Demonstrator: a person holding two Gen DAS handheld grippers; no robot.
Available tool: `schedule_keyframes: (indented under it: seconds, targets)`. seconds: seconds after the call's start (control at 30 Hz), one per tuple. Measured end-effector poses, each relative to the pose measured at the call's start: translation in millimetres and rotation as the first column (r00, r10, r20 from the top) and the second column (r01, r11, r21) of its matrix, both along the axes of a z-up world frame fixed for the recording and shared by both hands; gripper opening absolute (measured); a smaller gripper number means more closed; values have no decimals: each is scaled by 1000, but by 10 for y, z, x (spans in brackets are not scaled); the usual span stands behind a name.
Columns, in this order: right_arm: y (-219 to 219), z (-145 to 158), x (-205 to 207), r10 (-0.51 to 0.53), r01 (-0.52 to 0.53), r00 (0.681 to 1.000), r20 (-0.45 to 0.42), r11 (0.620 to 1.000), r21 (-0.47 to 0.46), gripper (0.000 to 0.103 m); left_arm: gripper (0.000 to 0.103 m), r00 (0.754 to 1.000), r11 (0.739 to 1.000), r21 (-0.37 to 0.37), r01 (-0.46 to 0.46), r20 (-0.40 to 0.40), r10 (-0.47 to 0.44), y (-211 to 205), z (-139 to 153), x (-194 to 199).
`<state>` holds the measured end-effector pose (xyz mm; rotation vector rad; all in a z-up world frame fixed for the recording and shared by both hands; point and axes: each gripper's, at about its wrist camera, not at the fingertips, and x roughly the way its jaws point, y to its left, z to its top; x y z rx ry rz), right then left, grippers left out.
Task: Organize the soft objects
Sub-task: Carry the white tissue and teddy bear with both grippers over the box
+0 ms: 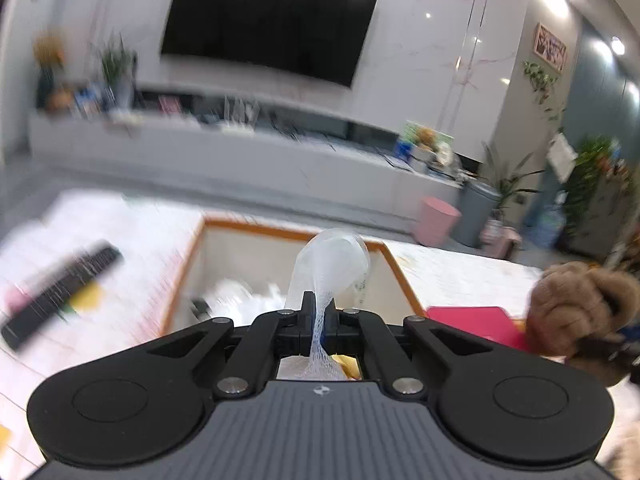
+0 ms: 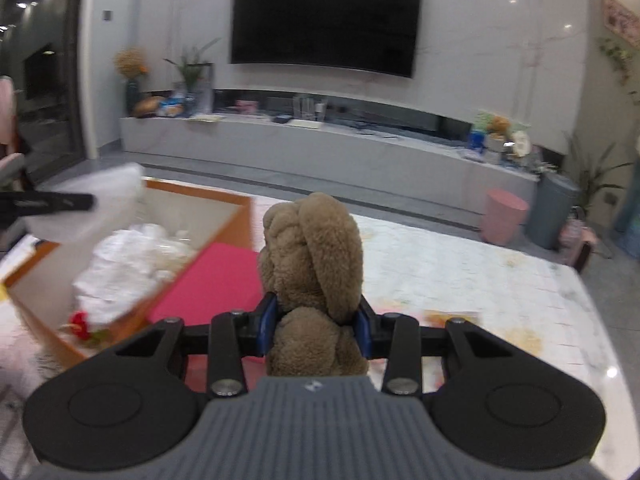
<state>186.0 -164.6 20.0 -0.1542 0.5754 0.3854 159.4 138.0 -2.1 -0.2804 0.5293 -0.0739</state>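
A marble-look table [image 2: 460, 272] is seen w/ an orange-rimmed box [image 1: 280, 236] set on it; white soft items [image 2: 120, 268] are piled inside. A red sheet [image 2: 216, 280] lies flat just beside the box. A brown plush toy [image 2: 316, 264] is clamped upright between the blue pads of the right tool [image 2: 318, 326], above the table, right of the box. A white foam net sleeve [image 1: 332, 268] is pinched by the left tool [image 1: 318, 312], jaws together on it, held over the box. A black remote [image 1: 60, 292] is blurred at left.
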Motion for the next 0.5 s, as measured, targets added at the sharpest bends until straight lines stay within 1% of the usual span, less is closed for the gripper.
schedule_keyframes:
  seconds: [0.03,0.1,0.17,0.27,0.43,0.5]
  targets:
    - [29,2,-15,15,-15,1000,-5,1000,11,39,1,1000,999,-45,6,-5,-6,67,-8,23]
    - [97,-2,-59,34,-33,999,-6,999,11,39,1,1000,994,-107,7,-15,-9,198,-43,47]
    - [139,-11,-97,36,-36,999,5,999,-5,39,1,1000,989,-146,-6,-17,3,301,-74,61]
    - [112,-2,-112,29,-29,1000,4,1000,3,39,1,999,989,-142,-36,-2,36,359,-98,76]
    - [77,92,-94,-7,7,1000,23,1000,21,39,1,994,986,-150,-73,70,84,378,-104,94]
    - [92,156,-124,-33,32,999,31,999,25,39,1,992,984,-155,-87,82,101,386,-89,105]
